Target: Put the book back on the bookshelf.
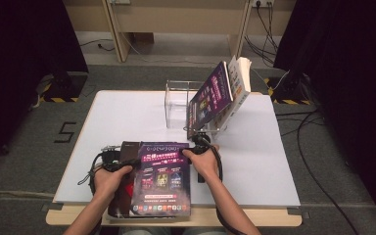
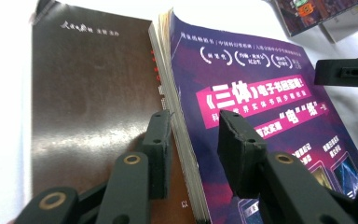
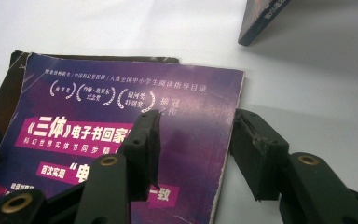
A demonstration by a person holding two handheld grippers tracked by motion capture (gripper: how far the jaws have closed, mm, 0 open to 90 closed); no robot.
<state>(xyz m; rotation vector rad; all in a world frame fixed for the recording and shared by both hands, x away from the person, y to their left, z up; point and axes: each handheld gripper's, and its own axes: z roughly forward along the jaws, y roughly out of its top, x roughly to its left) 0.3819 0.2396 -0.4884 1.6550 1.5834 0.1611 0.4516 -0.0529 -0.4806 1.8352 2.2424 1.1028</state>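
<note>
A purple-covered book (image 1: 161,181) lies flat on a dark brown book (image 1: 127,148) at the front of the white table (image 1: 122,115). My left gripper (image 2: 193,119) straddles the purple book's left page edge (image 2: 179,121): one jaw is over the brown cover (image 2: 88,102), the other over the purple cover (image 2: 261,93), with a gap on both sides. My right gripper (image 3: 196,116) straddles the same book's right edge (image 3: 226,154), one jaw over the cover, the other above the bare table. Both are open. In the high view a hand holds each gripper, left (image 1: 122,164) and right (image 1: 197,146).
A clear acrylic holder (image 1: 176,105) stands at the table's middle back. Two books (image 1: 215,93) lean tilted in it; their lower corner (image 3: 261,23) is just beyond the right gripper. The right gripper's jaw (image 2: 347,72) shows far off in the left gripper view.
</note>
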